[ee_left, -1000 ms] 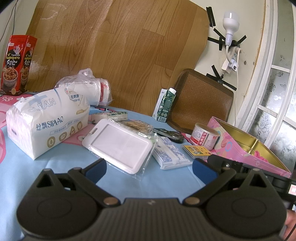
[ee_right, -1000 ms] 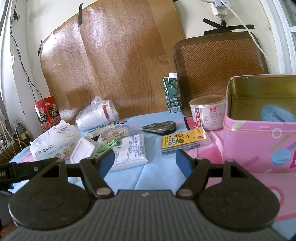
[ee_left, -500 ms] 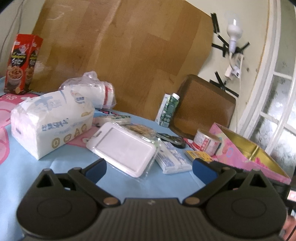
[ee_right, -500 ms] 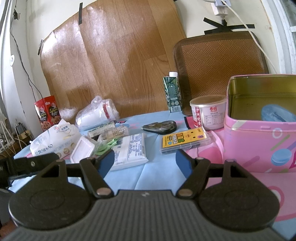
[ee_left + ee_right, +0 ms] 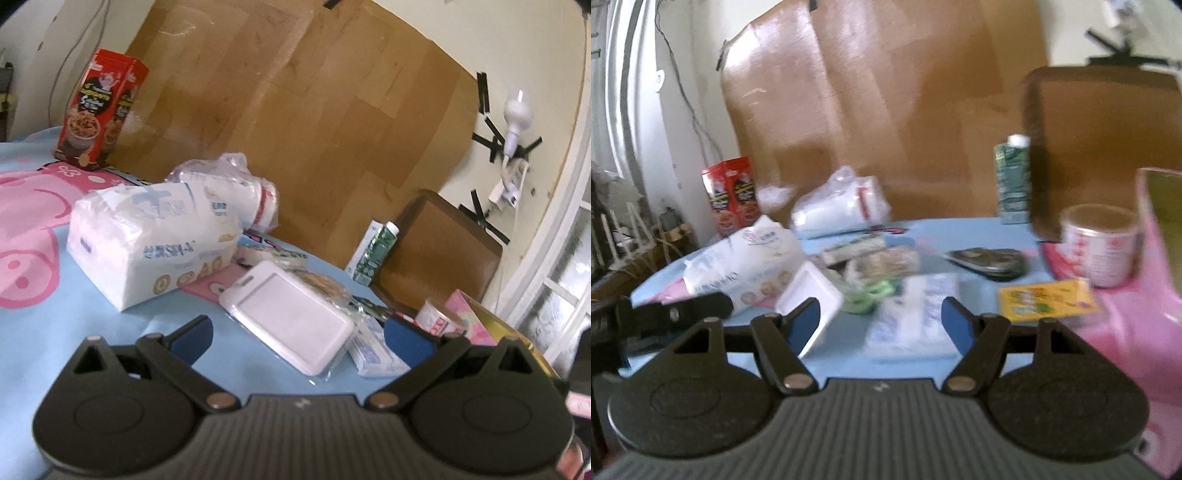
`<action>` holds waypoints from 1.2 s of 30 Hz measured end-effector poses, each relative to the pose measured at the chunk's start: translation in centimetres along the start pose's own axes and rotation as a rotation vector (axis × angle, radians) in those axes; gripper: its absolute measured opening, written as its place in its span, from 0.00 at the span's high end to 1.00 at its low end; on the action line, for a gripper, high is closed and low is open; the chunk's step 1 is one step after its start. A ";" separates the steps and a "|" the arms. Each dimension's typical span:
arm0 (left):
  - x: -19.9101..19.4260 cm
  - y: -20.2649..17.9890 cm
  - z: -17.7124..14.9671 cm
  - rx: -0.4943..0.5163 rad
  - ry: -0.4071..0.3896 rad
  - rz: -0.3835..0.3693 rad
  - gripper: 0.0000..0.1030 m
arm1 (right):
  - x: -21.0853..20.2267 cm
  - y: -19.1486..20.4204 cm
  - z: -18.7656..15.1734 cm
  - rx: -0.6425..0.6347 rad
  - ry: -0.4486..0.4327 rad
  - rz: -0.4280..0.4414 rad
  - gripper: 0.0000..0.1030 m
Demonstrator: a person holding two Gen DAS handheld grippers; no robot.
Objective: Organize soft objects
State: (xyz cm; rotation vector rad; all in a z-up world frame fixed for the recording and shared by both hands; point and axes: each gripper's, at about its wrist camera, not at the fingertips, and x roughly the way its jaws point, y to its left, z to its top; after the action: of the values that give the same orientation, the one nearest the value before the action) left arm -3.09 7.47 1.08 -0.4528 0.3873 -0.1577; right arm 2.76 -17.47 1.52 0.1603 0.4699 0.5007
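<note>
Grippers are both hovering empty above the blue tablecloth (image 5: 122, 332); the left gripper (image 5: 297, 334) is carrying its fingers wide apart, and the right gripper (image 5: 881, 321) is likewise spread, nothing between the pads of either; judged, this is an approach stance, width kept for a bulky soft pack. The tissue pack (image 5: 151, 240) is lying on its side at the left, a bagged roll of white goods (image 5: 236, 192) just behind it; a flat wet-wipe packet (image 5: 916, 314) is sitting directly ahead of the right gripper. Obstructing the left gripper's line is a white card holder in clear wrap (image 5: 291, 317), overlapping the small clutter beyond; a pink tin (image 5: 1160, 258), open and standing at the right, is appearing the likely receptacle; a paper tub (image 5: 1099, 243) is standing just beside it; blur is limiting finer detail.
</note>
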 end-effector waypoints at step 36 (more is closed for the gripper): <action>1.4 -5.2 -1.5 0.092 0.318 -0.174 0.04 | -10.0 -0.5 -6.0 -0.169 0.093 -0.076 0.12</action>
State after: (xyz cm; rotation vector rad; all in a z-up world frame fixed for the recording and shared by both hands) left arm -2.73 1.89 1.73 -0.3705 0.6494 -0.4175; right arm -7.60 -22.66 0.05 -0.0434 0.5204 0.4723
